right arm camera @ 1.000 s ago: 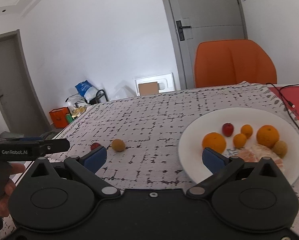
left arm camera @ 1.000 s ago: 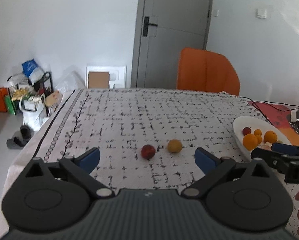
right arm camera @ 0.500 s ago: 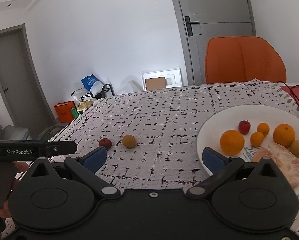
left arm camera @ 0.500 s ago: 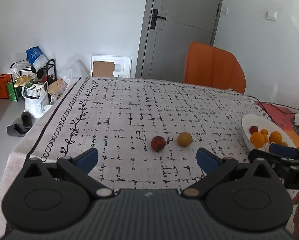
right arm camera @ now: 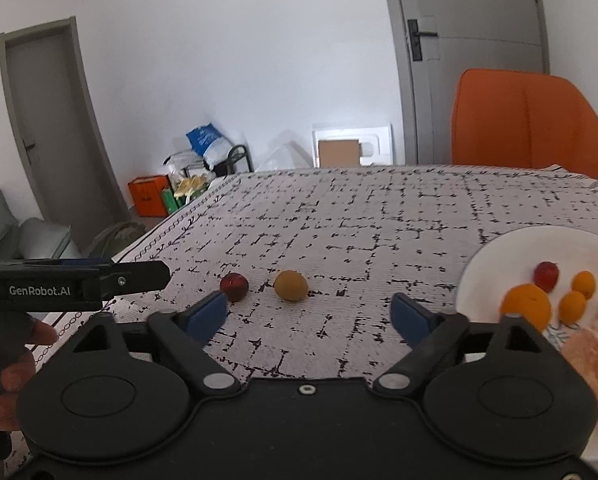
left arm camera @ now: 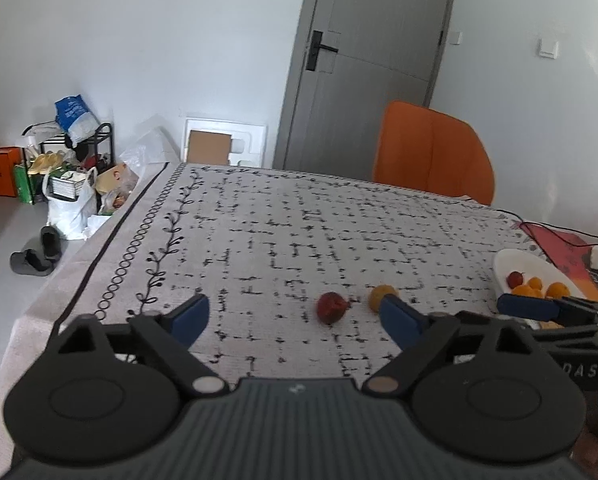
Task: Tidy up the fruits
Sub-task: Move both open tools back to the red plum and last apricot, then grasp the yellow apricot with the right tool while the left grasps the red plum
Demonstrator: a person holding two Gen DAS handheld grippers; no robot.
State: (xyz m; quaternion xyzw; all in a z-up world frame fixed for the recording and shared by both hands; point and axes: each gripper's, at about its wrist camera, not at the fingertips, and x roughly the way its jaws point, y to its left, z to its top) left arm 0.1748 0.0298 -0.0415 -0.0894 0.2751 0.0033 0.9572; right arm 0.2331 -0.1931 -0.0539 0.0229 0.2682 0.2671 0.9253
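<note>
Both the left tongs [left arm camera: 293, 318] and right tongs [right arm camera: 309, 314] are wide open and hold nothing. A red fruit [left arm camera: 331, 307] and a yellow fruit [right arm camera: 290, 285] lie just ahead.

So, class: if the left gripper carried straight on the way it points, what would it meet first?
Probably the red fruit, lying on the tablecloth ahead between the open left gripper jaws; depth is uncertain.

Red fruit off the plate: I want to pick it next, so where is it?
The red fruit lies on the tablecloth, just left of the yellow-brown fruit, well left of the white plate.
</note>
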